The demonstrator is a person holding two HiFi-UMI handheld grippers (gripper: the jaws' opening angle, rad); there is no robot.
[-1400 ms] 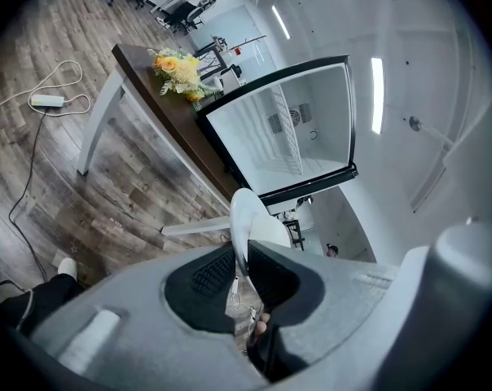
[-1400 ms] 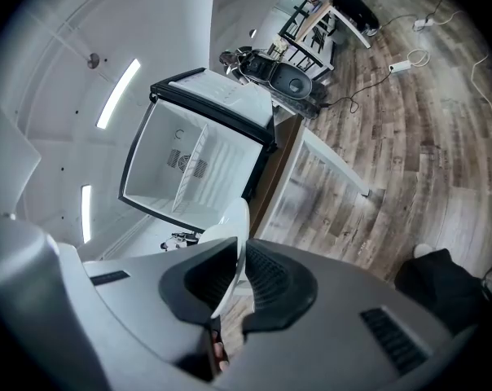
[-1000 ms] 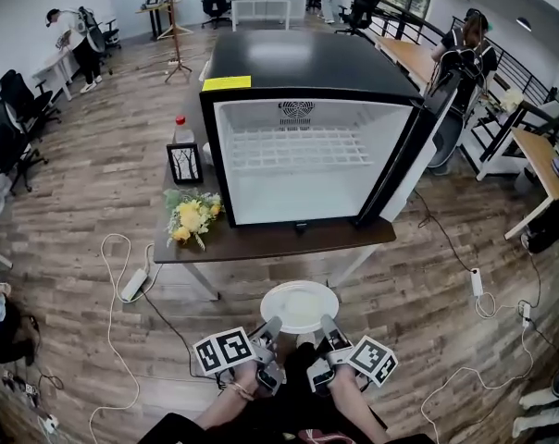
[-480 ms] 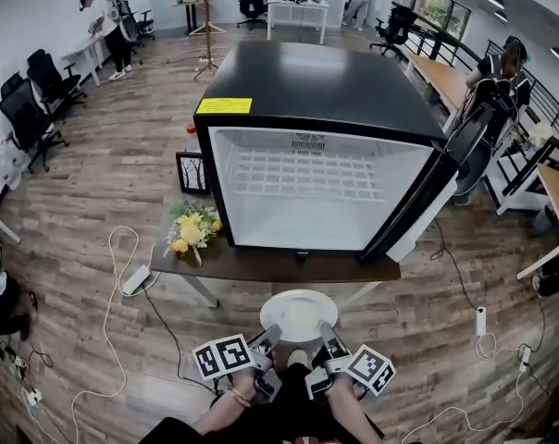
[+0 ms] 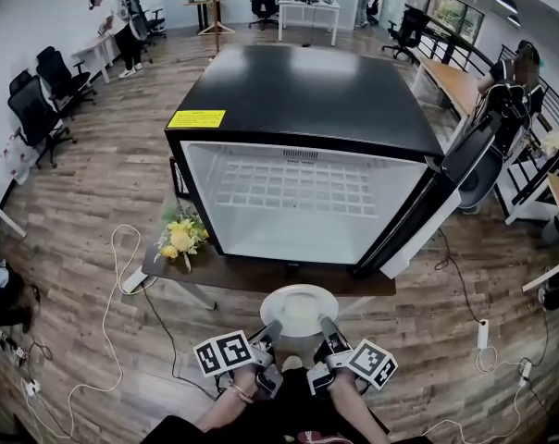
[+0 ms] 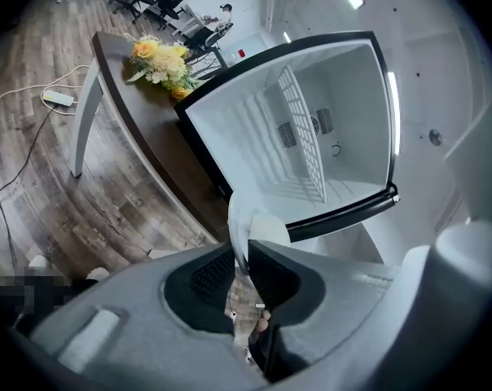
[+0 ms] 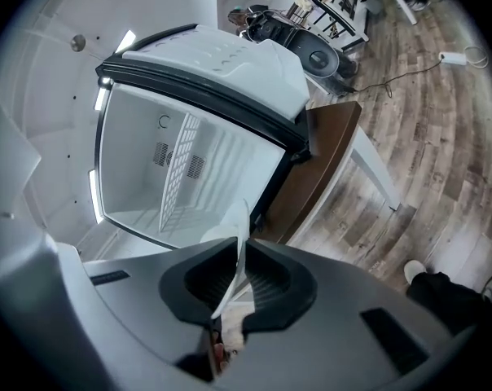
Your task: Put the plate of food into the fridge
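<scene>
Left tool (image 5: 271, 327) and right tool (image 5: 328, 326) pinch the plate (image 5: 299, 308) by its rim off the front edge of the tabletop (image 5: 231, 274), mid-carry; next, likely, a level reach into the open fridge (image 5: 303, 197).

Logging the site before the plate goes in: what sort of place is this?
Probably an open-plan office or lab: black office chairs and desks line the walls, people work at them, and the open fridge sits on a table.
</scene>
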